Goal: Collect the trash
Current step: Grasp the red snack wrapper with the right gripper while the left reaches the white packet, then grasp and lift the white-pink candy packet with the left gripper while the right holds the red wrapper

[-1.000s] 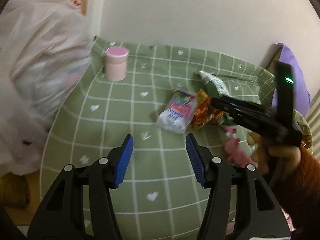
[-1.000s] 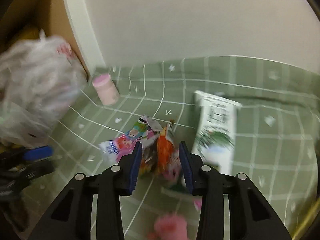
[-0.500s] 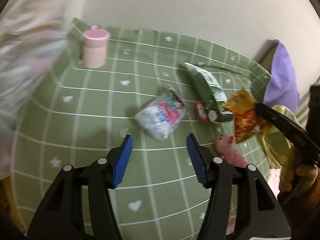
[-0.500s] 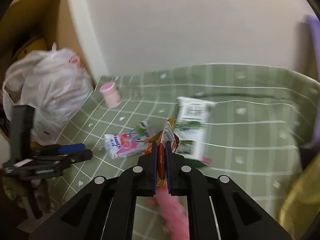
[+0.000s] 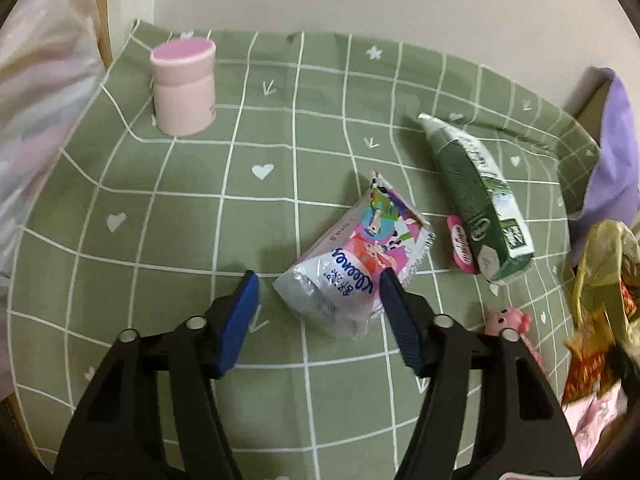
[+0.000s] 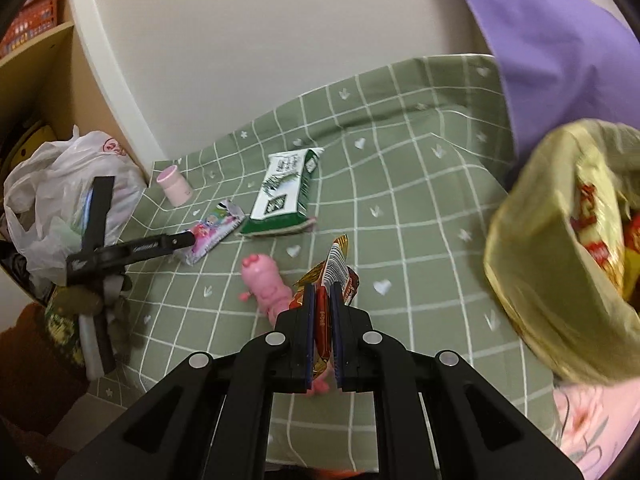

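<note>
Soft cloth, shiny wrappers

The green checked cloth (image 5: 160, 208) looks soft and matt. The pink and white plastic packet (image 5: 352, 264) is shiny and crinkly. The red and gold foil wrapper (image 6: 334, 270) glints. The pink round jar (image 5: 184, 88) looks smooth and dull.

Each tool is a black plastic clamp frame with triangular cut-outs in its arms and round silver screw heads at the joints. The left tool (image 5: 318, 300) carries bright blue ribbed pads (image 5: 236, 320) on its fingers; the right tool (image 6: 321, 304) has darker navy pads (image 6: 308, 320). A brown knitted sleeve (image 6: 44, 340) shows behind the left tool's handle.
</note>
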A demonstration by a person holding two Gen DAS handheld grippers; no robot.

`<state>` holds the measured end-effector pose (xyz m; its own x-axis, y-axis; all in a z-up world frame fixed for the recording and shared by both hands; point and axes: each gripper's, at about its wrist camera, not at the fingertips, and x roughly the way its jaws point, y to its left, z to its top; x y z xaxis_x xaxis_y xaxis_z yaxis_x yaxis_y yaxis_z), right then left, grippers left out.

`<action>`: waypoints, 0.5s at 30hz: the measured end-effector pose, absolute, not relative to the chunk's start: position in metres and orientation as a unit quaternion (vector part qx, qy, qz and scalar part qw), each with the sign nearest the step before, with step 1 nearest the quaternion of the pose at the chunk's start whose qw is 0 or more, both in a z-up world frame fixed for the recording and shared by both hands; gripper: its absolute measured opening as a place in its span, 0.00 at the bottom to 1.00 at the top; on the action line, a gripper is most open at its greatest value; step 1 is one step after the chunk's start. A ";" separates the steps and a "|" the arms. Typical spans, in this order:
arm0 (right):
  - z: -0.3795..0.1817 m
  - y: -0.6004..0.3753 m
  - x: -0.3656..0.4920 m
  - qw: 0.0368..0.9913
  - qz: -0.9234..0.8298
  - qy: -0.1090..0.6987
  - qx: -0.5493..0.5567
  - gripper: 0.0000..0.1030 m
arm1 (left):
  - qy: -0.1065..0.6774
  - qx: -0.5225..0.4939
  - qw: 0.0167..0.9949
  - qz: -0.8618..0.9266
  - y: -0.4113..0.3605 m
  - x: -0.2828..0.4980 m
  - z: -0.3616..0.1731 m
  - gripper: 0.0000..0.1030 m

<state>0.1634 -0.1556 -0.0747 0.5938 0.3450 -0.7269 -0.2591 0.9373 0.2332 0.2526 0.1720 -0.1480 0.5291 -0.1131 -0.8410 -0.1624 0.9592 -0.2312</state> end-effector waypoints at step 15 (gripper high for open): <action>-0.059 -0.165 0.132 0.898 0.171 0.402 0.045 0.09 | 0.448 -0.147 0.882 0.013 0.153 0.205 -0.105 0.17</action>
